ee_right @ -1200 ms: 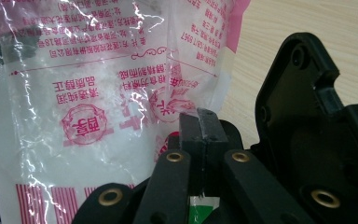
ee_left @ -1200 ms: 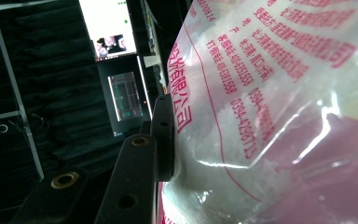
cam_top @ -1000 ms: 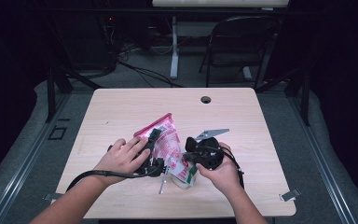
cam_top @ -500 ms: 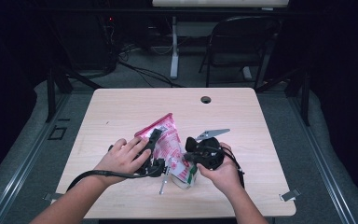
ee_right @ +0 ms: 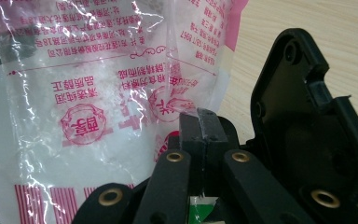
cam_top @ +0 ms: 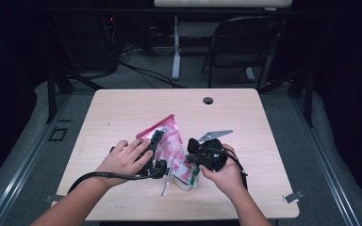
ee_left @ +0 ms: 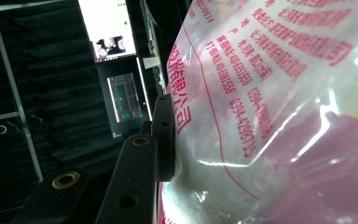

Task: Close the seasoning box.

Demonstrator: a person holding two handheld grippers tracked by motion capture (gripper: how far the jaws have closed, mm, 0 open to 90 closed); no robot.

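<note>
My right gripper (ee_right: 200, 122) has its jaws pressed together, pinching the lower edge of the plastic bag (ee_right: 93, 88), a clear pouch with pink print and white powder inside. My left gripper (cam_top: 156, 151) has one jaw flat against the bag's side; the film hides the other, though the bag looks clamped between them. The bag is held up over the near middle of the worktop (cam_top: 245, 117).

bag (ee_left: 279, 112) cut off by frame edges, contents unclear
</note>
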